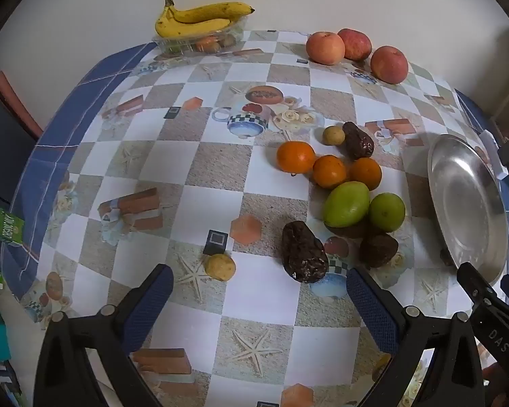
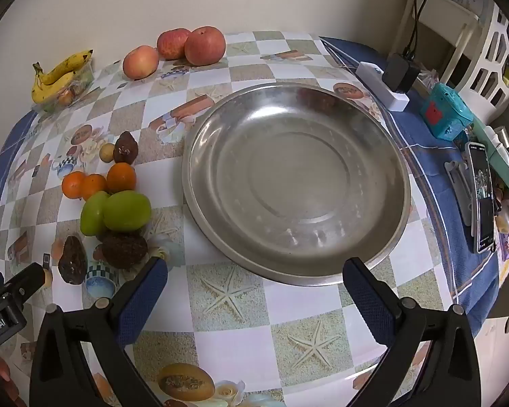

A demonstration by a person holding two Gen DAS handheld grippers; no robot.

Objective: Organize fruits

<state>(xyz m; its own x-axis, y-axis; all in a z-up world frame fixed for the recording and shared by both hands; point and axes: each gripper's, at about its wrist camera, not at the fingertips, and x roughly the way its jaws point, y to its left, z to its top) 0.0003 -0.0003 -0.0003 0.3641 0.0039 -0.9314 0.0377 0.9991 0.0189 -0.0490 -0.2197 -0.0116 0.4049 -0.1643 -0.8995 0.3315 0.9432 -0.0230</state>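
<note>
Loose fruit lies on the checked tablecloth: three oranges point(image 1: 329, 164), two green fruits point(image 1: 346, 203), dark wrinkled avocados point(image 1: 303, 252), and small yellow fruits point(image 1: 220, 266). Three apples point(image 1: 354, 51) sit at the far edge. Bananas point(image 1: 200, 17) rest on a clear plastic tray point(image 1: 200, 42). An empty steel bowl point(image 2: 295, 183) stands right of the fruit. My left gripper point(image 1: 256, 288) is open, just short of the nearest avocado. My right gripper point(image 2: 254, 283) is open at the bowl's near rim.
A white power strip with a black plug point(image 2: 395, 83), a teal box point(image 2: 446, 113) and a phone point(image 2: 482, 196) lie along the table's right edge. A green carton point(image 1: 3, 225) sits off the left edge. A wall runs behind the table.
</note>
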